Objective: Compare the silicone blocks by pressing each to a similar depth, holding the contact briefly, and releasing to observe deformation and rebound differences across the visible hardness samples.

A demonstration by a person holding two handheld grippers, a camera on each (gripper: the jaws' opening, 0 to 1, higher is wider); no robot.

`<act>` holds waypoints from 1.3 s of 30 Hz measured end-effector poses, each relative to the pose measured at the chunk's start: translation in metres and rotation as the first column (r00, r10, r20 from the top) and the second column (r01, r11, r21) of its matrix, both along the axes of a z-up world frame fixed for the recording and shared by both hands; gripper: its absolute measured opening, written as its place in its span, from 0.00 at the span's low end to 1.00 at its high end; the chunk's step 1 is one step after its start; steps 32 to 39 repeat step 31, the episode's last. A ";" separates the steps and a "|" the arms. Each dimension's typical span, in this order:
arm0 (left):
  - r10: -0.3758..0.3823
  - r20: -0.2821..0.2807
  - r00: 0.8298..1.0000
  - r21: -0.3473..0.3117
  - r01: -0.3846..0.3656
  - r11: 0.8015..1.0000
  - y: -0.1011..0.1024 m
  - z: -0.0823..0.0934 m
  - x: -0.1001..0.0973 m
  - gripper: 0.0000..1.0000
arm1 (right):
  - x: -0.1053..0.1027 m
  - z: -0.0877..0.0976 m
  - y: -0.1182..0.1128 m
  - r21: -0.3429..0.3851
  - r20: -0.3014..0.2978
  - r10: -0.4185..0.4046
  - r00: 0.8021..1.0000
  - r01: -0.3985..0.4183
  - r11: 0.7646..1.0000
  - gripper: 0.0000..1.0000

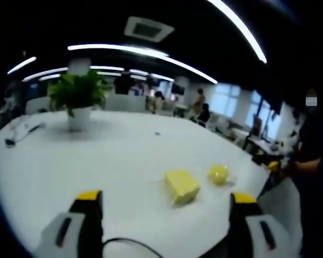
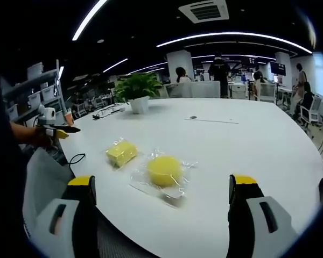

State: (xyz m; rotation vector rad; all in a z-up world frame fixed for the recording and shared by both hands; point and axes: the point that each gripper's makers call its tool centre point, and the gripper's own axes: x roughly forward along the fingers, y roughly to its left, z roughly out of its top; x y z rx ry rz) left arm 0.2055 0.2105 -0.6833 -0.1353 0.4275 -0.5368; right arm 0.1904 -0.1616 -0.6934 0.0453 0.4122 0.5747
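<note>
Left gripper (image 1: pixel 167 201): jaws wide apart, yellow-tipped, holding nothing; they hang above the near part of the table, off its surface.
Right gripper (image 2: pixel 166 185): jaws wide apart as well, yellow tips, nothing between them; raised over the table's near edge.
Block (image 1: pixel 181 186): yellow, rectangular, in a clear wrap, lying flat on the table; in the left gripper view it sits just ahead of the jaws, nearer the right one. In the right gripper view the block (image 2: pixel 121 152) lies ahead of the left jaw.
Round piece (image 1: pixel 218 174): yellow, rounded, just beside the block but apart from it. In the right gripper view the round piece (image 2: pixel 164 171) rests in a crinkled clear bag, between the jaws and a little ahead of them.
Table (image 1: pixel 124 150): large, white, rounded edge; table (image 2: pixel 247 145) in the right gripper view too.
Plant (image 1: pixel 78 97): green, in a white pot, upright at the far side of the table, well apart from the yellow pieces; plant (image 2: pixel 138 91) in the right gripper view.
Cable (image 2: pixel 75 158): thin, dark, curling at the table's left edge.
Person: a hand (image 2: pixel 40 137) at the left of the right gripper view holds a yellow-tipped tool.
Writing: none legible on the wraps or the grippers; too blurred to tell.
Room: open office, strip lights on a dark ceiling, people far off.
</note>
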 end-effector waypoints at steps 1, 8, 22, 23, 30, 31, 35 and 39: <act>-0.002 0.002 1.000 -0.001 0.002 1.000 -0.001 0.003 0.001 1.00 | 0.001 0.000 -0.001 0.000 0.001 -0.004 1.000 0.004 1.000 0.96; -0.010 0.006 1.000 0.008 0.010 1.000 0.000 0.006 0.004 1.00 | 0.004 0.001 0.000 0.002 0.002 -0.006 1.000 0.006 1.000 0.96; -0.011 -0.004 1.000 0.009 0.011 1.000 -0.004 0.005 0.002 1.00 | 0.004 -0.004 0.004 -0.004 -0.008 0.007 1.000 -0.007 1.000 0.96; -0.010 -0.004 1.000 0.010 0.010 1.000 -0.004 0.005 0.002 1.00 | 0.004 -0.004 0.004 -0.013 -0.005 0.009 1.000 -0.009 1.000 0.96; -0.007 -0.009 1.000 0.007 0.007 1.000 -0.006 0.003 0.000 1.00 | 0.005 -0.003 0.003 -0.005 -0.012 0.001 1.000 -0.001 1.000 0.96; -0.008 -0.009 1.000 0.007 0.008 1.000 -0.006 0.003 0.000 1.00 | 0.005 -0.003 0.003 -0.005 -0.012 0.001 1.000 -0.001 1.000 0.96; -0.008 -0.009 1.000 0.007 0.008 1.000 -0.006 0.003 0.000 1.00 | 0.005 -0.003 0.003 -0.005 -0.012 0.001 1.000 -0.001 1.000 0.96; -0.008 -0.009 1.000 0.007 0.008 1.000 -0.006 0.003 0.000 1.00 | 0.005 -0.003 0.003 -0.005 -0.012 0.001 1.000 -0.001 1.000 0.96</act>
